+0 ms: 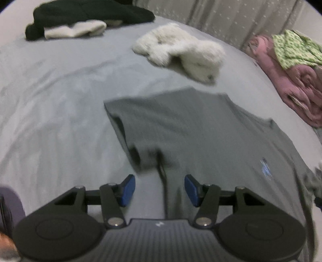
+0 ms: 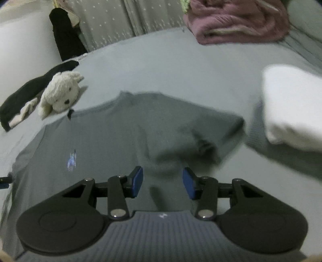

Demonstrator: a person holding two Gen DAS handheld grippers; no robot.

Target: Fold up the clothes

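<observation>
Grey short-sleeved cotton T-shirt (image 1: 201,129) lay on the bed at twelve o'clock of both empty, spread claws, left claw (image 1: 159,190) and right claw (image 2: 162,185).

A grey-sheeted bed (image 1: 50,96) stands before a pale dotted curtain (image 2: 120,18).

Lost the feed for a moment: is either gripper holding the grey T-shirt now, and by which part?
Nothing is held. Both the left gripper and right gripper are open above the grey T-shirt.
</observation>
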